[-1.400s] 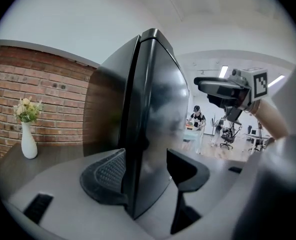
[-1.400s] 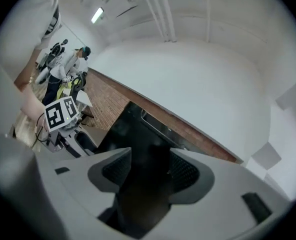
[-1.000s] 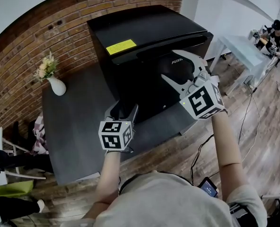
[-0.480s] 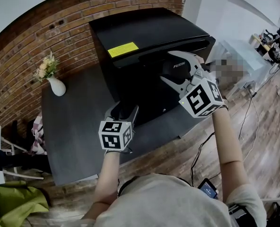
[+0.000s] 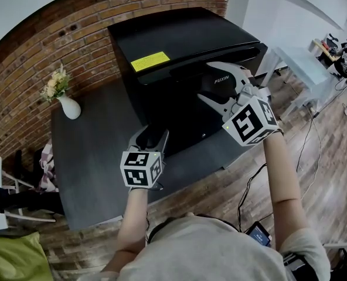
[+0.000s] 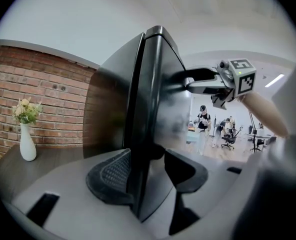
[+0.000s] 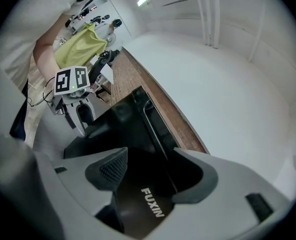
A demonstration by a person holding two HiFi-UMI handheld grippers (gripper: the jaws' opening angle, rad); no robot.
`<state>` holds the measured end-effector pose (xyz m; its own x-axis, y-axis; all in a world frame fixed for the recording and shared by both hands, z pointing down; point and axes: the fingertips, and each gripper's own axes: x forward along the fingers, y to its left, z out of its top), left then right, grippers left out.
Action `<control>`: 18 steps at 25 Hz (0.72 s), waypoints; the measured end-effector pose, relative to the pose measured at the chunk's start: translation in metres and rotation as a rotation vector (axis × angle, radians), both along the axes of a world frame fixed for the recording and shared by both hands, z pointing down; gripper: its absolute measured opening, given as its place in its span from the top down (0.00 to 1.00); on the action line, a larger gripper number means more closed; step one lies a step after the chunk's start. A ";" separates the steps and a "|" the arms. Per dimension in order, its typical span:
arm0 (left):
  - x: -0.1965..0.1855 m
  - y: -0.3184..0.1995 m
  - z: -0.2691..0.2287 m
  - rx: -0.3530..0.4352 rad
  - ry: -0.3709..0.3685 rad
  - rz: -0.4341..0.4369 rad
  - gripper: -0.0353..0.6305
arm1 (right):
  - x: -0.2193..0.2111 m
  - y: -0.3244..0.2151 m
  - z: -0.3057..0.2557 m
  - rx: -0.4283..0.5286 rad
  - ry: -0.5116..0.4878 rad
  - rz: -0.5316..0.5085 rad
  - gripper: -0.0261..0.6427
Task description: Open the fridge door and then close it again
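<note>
A black mini fridge [image 5: 179,34] with a yellow sticker [image 5: 149,58] stands on a dark table [image 5: 91,157], and its door looks shut. My left gripper [image 5: 154,134] is at the door's lower left edge. In the left gripper view that edge [image 6: 149,134] runs between the jaws, which have just been closing, and both pads now touch it. My right gripper [image 5: 211,82] is open at the door's upper right corner, over the FUXIN logo [image 5: 221,80]. In the right gripper view the logo [image 7: 153,209] lies between the spread fingers, untouched.
A white vase of flowers [image 5: 71,105] stands on the table's left side by the brick wall [image 5: 44,45]. To the right are a white table [image 5: 302,60], a seated person [image 5: 343,45] and cables on the wood floor [image 5: 314,157].
The right gripper has edged slightly toward the door's top corner and rolled a little. The left gripper has kept its place at the door's edge.
</note>
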<state>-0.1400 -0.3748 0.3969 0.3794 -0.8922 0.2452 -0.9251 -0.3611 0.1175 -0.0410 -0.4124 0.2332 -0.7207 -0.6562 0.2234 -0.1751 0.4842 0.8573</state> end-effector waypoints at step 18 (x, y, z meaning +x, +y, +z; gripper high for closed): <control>0.001 0.003 0.001 0.009 -0.071 -0.015 0.65 | 0.001 0.002 0.000 0.016 -0.009 0.024 0.55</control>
<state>-0.1386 -0.3719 0.3980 0.3478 -0.9000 0.2627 -0.9363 -0.3477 0.0484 -0.0396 -0.4107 0.2328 -0.7066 -0.6767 0.2070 -0.1939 0.4664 0.8631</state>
